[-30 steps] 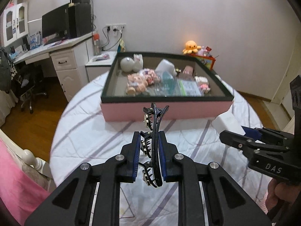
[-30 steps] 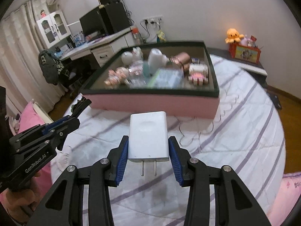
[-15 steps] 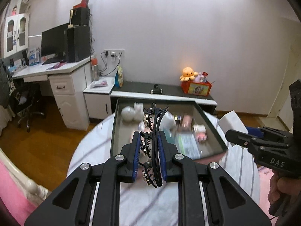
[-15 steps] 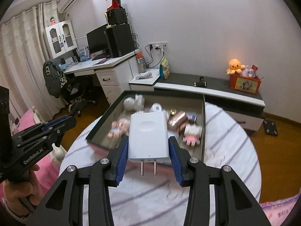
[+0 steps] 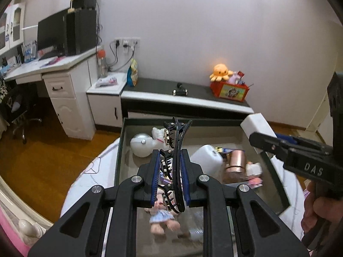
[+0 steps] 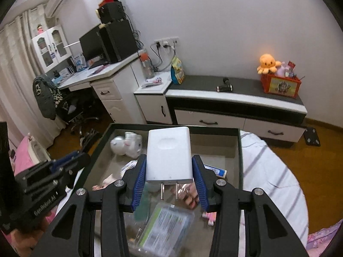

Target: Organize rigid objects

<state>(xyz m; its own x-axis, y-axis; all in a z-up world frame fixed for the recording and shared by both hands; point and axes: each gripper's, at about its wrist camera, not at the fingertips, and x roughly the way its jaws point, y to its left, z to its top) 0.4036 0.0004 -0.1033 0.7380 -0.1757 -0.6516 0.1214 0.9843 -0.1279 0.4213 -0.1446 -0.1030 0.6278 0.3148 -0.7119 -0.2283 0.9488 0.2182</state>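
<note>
the left gripper [image 5: 170, 178] is clamped on a black toothed hair claw clip [image 5: 174, 147], held above the dark-rimmed box [image 5: 120, 147]. the right gripper [image 6: 169, 176] squeezes a white plug charger [image 6: 168, 155] over the same box, prongs toward the camera. the box's contents underneath are blurred and partly hidden by both grippers' fingers.

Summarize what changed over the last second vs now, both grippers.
Both grippers moved forward from short of the box to above its contents. Nothing was grabbed or released: the left gripper stays shut on the hair clip, the right gripper on the charger.
</note>
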